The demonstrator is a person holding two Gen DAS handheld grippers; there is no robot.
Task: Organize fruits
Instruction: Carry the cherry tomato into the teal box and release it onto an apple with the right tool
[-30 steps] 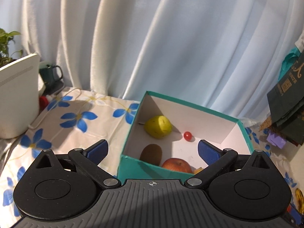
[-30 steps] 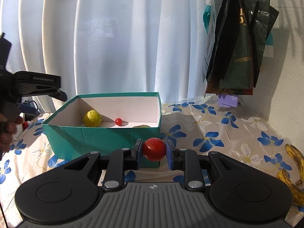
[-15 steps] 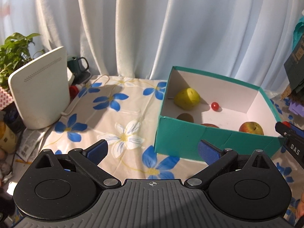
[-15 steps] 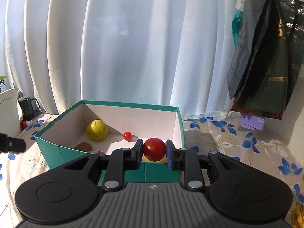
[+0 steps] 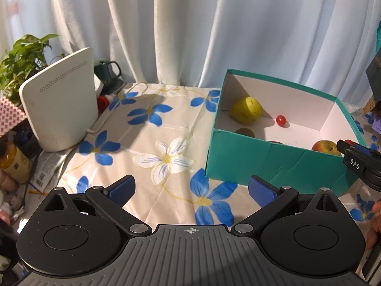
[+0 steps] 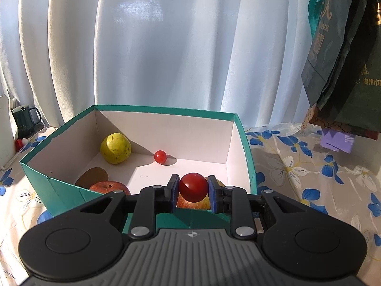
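Plainly pinched between the blue pads of the right gripper (image 6: 193, 190), pressed in from both sides: a small red tomato (image 6: 192, 186), round and glossy. Hangs just over the near wall of the teal box (image 6: 247, 157), directly above a yellow-red apple (image 6: 190, 204) lying inside against that wall. Elsewhere on the white floor of the box: a yellow pear (image 6: 115, 147) in the far left corner, a tiny cherry tomato (image 6: 160, 156) just beside it, a brown kiwi (image 6: 91, 175) and a red apple (image 6: 108, 187) near the front left. Over the flowered tablecloth (image 5: 166, 157), to the left of the box: the left gripper (image 5: 190, 187), pads spread wide, nothing between them. As for handling, probably light, thin-skinned and soft under pressure, so liable to bruise or split if squeezed hard. Slick and round too, hence apt to squirt sideways out of an off-centre pinch. Best taken across the widest part, pads square on opposite flanks, as appears to be the case here, with only enough squeeze to stop a slip. Likely to roll once let go, so better lowered close to the bare floor between the cherry tomato and the apples than dropped from rim height onto other fruit.
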